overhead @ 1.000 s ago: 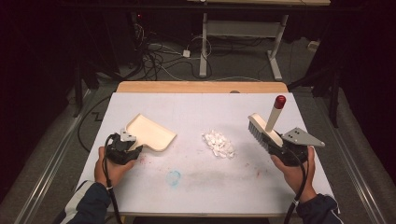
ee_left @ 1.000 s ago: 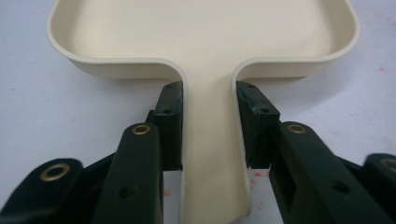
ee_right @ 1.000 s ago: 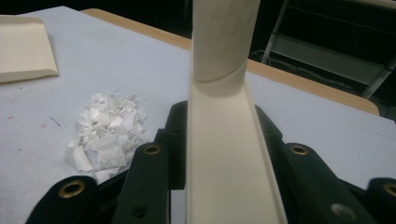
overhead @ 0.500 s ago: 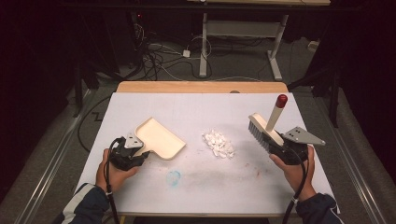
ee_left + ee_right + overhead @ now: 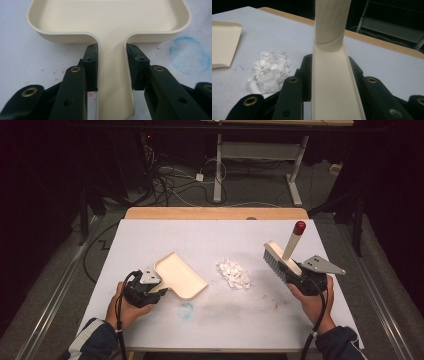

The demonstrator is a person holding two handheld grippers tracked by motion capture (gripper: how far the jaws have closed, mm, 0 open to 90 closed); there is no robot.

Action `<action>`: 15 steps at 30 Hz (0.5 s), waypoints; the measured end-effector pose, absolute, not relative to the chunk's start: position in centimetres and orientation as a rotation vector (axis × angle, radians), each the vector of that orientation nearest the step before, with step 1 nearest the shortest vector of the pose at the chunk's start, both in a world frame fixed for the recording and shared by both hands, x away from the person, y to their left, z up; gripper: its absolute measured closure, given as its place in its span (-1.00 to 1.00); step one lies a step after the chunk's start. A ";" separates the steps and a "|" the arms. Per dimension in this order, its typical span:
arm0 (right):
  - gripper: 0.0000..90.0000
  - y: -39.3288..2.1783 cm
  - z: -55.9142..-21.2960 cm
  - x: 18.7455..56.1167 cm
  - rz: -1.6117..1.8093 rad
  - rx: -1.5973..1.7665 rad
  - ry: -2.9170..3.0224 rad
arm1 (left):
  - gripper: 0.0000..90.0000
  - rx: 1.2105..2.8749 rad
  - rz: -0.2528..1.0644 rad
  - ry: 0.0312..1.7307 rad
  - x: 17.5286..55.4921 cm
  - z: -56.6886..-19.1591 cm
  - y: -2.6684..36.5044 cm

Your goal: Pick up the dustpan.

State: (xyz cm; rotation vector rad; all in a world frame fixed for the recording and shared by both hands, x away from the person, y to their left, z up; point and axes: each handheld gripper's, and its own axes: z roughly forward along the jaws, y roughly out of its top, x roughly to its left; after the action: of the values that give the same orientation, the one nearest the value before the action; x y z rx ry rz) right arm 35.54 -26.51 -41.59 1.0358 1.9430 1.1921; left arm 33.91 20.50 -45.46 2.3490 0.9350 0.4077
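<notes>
A cream dustpan (image 5: 181,276) lies on the white table, its open mouth facing right toward a pile of white paper scraps (image 5: 233,273). My left gripper (image 5: 150,287) is shut on the dustpan's handle (image 5: 112,72), both pads pressing its sides. At the right, my right gripper (image 5: 298,275) is shut on a cream brush (image 5: 278,258) with grey bristles and a red-tipped handle (image 5: 299,227) standing up. The brush body (image 5: 332,82) fills the space between the right jaws, with the scraps (image 5: 270,71) to its left.
A blue smudge (image 5: 186,309) marks the table (image 5: 225,320) near the front, right of the left hand. A wooden strip (image 5: 215,213) runs along the far edge. Cables and a desk frame (image 5: 250,155) lie on the dark floor beyond.
My left gripper has carried the dustpan to the right, closer to the paper scraps. The right gripper and brush have stayed in place.
</notes>
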 end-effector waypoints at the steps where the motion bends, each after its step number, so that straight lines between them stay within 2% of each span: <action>1: 0.50 -26.5 -41.6 35.6 1.191 1.034 1.947 | 0.41 2.350 0.404 0.927 33.8 -45.4 20.4; 15: 0.50 -25.1 -41.8 37.1 1.236 1.063 1.951 | 0.41 2.371 0.349 0.868 33.7 -45.4 19.4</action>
State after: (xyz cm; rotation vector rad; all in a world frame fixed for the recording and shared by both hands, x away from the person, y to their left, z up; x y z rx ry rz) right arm 37.06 -25.11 -41.79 1.0632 1.9506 1.2358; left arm 33.75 19.41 -45.43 2.3712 0.8679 0.3488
